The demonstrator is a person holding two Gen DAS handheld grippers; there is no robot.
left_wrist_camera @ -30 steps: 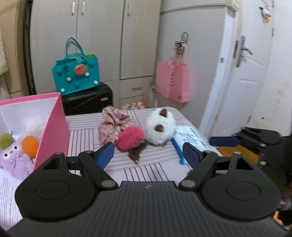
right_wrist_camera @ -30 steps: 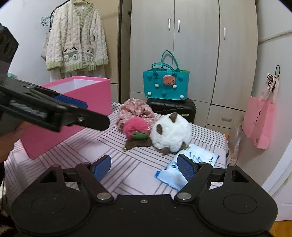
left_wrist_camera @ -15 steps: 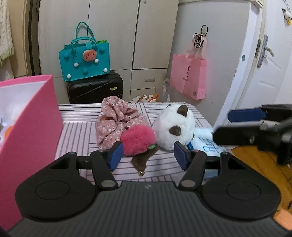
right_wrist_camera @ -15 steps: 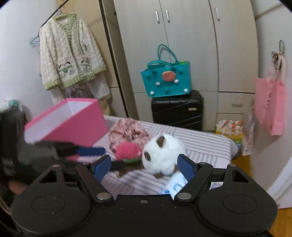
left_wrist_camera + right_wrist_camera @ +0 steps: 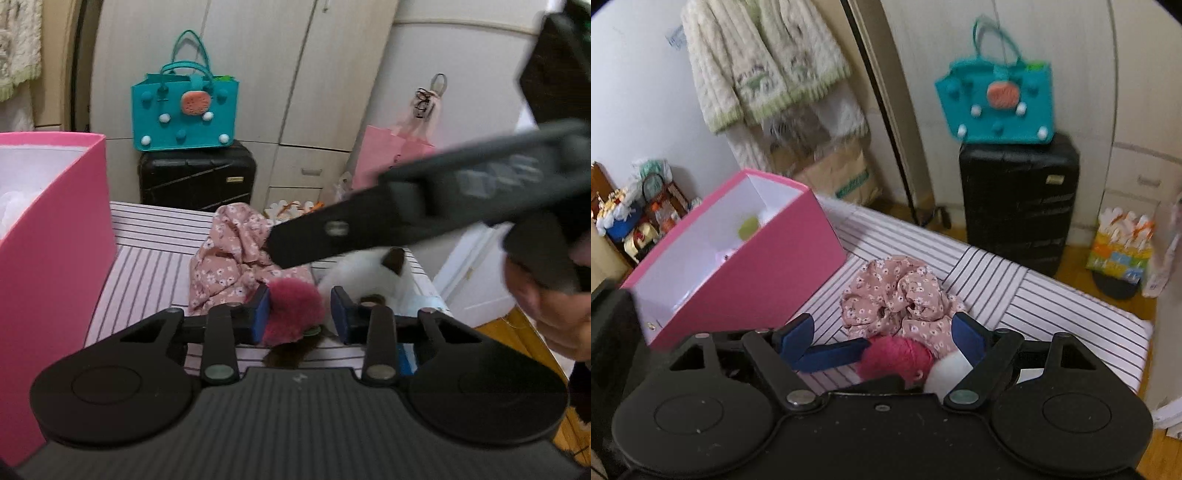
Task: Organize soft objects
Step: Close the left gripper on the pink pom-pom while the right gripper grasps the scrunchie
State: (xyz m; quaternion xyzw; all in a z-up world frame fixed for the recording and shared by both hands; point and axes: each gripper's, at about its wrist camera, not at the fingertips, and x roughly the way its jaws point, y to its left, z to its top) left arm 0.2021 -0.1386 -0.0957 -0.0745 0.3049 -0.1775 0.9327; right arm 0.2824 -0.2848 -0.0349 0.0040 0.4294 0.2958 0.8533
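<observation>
A: Left-wrist view first. What's your left claw (image 5: 299,312) doing?

B: Its jaws have just been closing around the pink pompom (image 5: 291,310), which sits on the striped table (image 5: 147,251) at about 6 o'clock from the floral fabric (image 5: 236,258). The blue pad on the 9 o'clock side presses into the fluff; the other pad is right at the far edge, but I can't see it pressing. So it's narrowed round the thing, not a firm pinch yet, imo. I come at it low and from the near edge so the pads straddle the ball, not the brown bit under it.

A: And the white plush (image 5: 362,273)?

B: At 3 o'clock of the pompom, touching or nearly. My right claw's finger cuts across at 1 o'clock and hides its top.

A: Right-wrist view?

B: The right claw (image 5: 882,334) stands wide w/ nothing in it, hovering over the same pile. Below it the left claw's blue pad lies against the pompom at 9 o'clock, w/ the fabric at 12. It's probably kept spread because the plush is the bulkier grab.

A: Where does the stuff go?

B: Pink box (image 5: 783,258), at 10 o'clock from the pile, open top, a few soft things inside already. It stands close so the carry is short.
</observation>
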